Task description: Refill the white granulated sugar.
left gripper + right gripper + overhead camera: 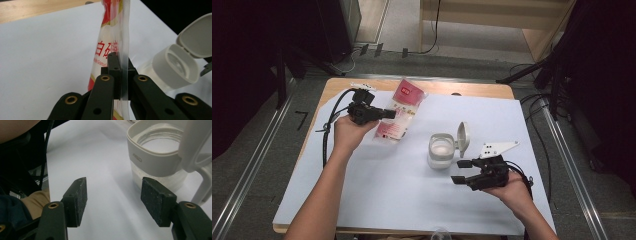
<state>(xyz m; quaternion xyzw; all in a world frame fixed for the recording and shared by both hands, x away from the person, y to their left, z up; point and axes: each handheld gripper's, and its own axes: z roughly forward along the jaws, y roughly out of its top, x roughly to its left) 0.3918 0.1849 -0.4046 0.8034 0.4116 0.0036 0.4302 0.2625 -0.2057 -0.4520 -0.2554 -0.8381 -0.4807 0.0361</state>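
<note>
Red-and-clear plastic pouch (398, 111), high view: it is lying slanted at the far left of the white sheet (377, 190), and the left gripper (384, 114) is pinching its left edge. The right gripper (460, 171) is hovering near right, jaws apart and holding nothing, just beside the white jar (441, 151), whose flip lid (463, 135) is standing open. The jar is sitting right of centre, apart from the pouch.

Left gripper view: the jaws are closing flat on the pouch's (110, 37) clear sealed seam, with the film running straight up between the pads. The film is looking thin, soft and slick; judgement: the pouch is light and floppy, so it will be sagging below the grip and may be slipping if pulled sideways. The seam is the stiffest strip, a sensible place to be holding. The jar (175, 67) is showing at right, mouth open.

Right gripper view: the pads (78, 200) are standing wide with bare sheet between them, the jar (155, 162) just beyond. Judgement: the jar is rigid and smooth, and tippy with its lid (197, 142) up; the lower body is offering the better hold, not the lid hinge.
</note>
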